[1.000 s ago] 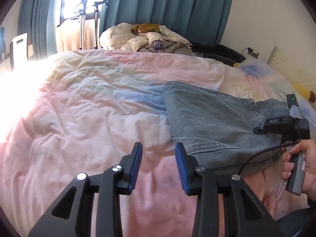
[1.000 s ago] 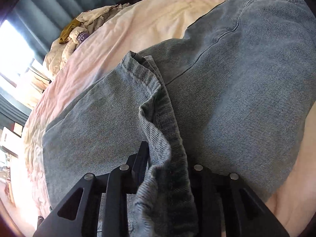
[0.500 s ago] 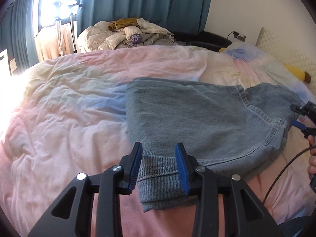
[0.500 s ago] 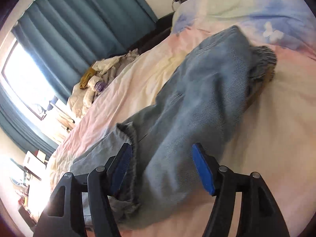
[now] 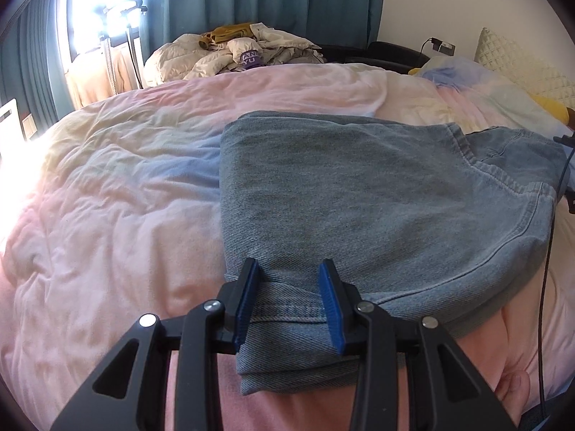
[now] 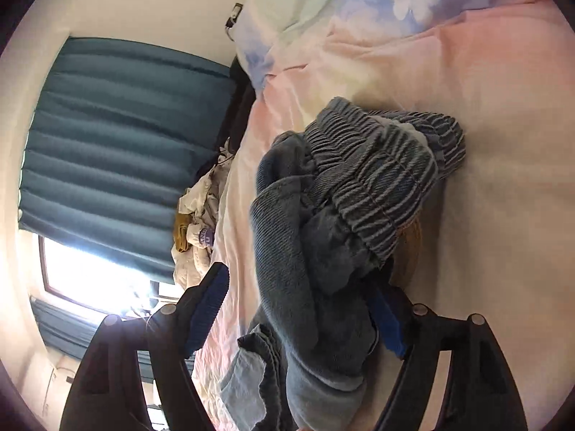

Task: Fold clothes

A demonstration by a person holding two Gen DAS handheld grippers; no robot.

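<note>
Faded blue denim jeans (image 5: 359, 194) lie folded across the pastel quilted bed (image 5: 107, 215); at six o'clock our left tool (image 5: 287, 301) straddles the hem, spread, while our right tool (image 6: 298, 319) is opening over the bunched waistband at three o'clock, so further folds remain, we judge.

Folded blue denim jeans (image 5: 359, 201) lie flat on the bed.

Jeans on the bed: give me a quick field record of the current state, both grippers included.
garment: blue denim jeans, folded over, lying on the bed
surface: pink pastel duvet
left gripper: part open, straddling the near folded corner of the jeans, pads not visibly pressing
right gripper: jaws opening, wide; bunched waistband end of the jeans lies between them, not clamped
waistband: elastic, gathered, crumpled rather than flat
background: pile of clothes at the far side of the bed, teal curtain
fold status: not finished
</note>
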